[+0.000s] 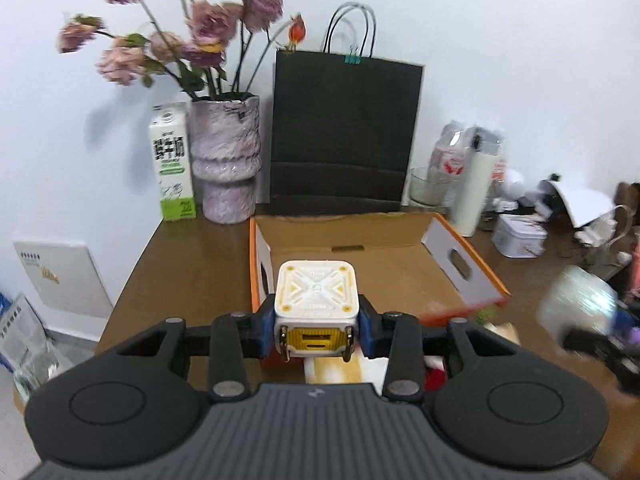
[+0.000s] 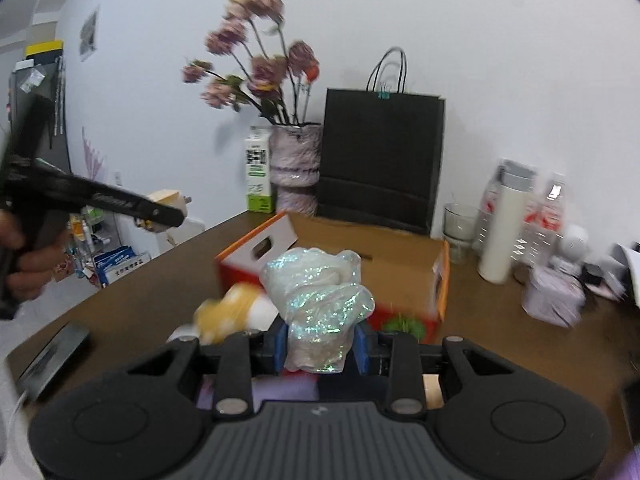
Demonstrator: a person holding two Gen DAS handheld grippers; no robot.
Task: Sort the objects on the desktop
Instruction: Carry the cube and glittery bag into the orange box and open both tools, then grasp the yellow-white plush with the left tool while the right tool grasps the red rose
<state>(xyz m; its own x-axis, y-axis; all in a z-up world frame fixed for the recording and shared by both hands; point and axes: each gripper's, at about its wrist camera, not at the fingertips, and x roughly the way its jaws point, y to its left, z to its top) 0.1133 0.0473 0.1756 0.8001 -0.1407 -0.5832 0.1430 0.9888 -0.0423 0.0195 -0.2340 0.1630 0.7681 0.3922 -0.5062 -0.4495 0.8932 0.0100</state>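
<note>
Motion blur smears what we see at the left wrist view's right edge: a glittery bundle [image 1: 576, 304] w/ dark gripper parts cut off by the frame. The print on the milk carton [image 1: 173, 160] is too small for us to read. In the right wrist view, the yellow plush toy [image 2: 228, 312] blurs past recognition, the green item [image 2: 404, 325] sits half hidden behind the cardboard box [image 2: 400, 268], and we see a hand [image 2: 28, 256] cropped at left.

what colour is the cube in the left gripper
White cube with yellow accents, a yellow front panel; clearest in the left wrist view.
</note>
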